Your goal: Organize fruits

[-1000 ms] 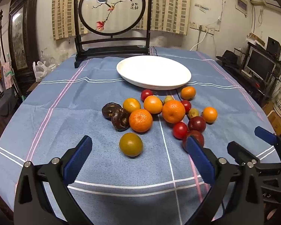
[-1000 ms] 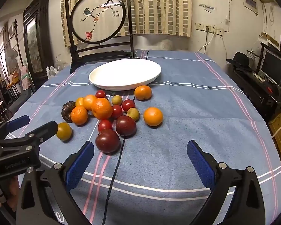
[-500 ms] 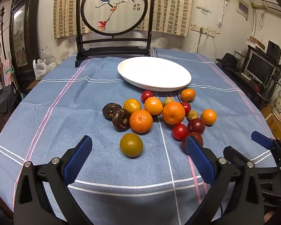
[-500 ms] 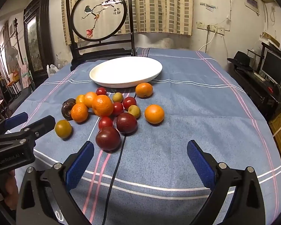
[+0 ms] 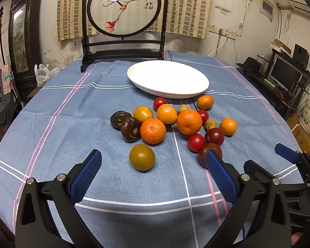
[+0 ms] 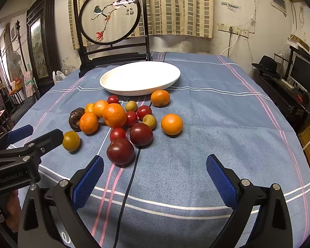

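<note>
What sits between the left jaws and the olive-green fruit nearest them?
Nothing visible. The left gripper is open, with only bare blue tablecloth between it and the olive-green fruit, which lies apart from the cluster.

A blue tablecloth [image 5: 72,124] with white and pink stripes carries a plain white plate [image 5: 167,78]; the fruits are orange [image 5: 153,130], red [image 6: 117,134], dark maroon [image 6: 120,151], olive-yellow [image 5: 142,156] and brown-black [image 5: 130,129]; blue ridged pads [image 6: 88,181] line black gripper fingers
</note>
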Available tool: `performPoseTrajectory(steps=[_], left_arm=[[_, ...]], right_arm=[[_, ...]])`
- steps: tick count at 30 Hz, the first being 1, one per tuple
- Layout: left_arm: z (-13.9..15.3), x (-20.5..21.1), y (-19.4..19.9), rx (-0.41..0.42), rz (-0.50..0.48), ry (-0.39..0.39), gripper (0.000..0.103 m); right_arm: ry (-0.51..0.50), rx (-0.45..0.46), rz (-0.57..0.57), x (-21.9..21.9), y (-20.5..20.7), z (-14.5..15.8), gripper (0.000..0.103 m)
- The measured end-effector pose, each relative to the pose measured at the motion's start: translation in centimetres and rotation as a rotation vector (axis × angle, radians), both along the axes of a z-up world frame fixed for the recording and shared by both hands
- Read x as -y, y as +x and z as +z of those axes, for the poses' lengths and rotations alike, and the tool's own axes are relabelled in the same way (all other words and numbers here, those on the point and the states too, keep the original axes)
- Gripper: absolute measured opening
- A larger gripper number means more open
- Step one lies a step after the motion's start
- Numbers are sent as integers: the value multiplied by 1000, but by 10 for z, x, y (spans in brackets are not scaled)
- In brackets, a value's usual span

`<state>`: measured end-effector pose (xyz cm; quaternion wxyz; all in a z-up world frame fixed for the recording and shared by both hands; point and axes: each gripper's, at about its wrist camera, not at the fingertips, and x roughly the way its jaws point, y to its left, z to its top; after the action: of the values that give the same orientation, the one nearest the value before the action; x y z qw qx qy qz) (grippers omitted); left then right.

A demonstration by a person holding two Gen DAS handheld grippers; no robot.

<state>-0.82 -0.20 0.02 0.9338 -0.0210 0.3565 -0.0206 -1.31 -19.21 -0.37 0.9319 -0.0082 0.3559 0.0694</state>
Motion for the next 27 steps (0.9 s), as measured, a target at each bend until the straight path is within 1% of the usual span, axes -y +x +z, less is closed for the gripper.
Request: performPoseTrajectory(steps=[27], left_arm=[[-1,-3,1,-6,7,11,98]], right_arm=[[-4,-14,10,0,0,-3,100]])
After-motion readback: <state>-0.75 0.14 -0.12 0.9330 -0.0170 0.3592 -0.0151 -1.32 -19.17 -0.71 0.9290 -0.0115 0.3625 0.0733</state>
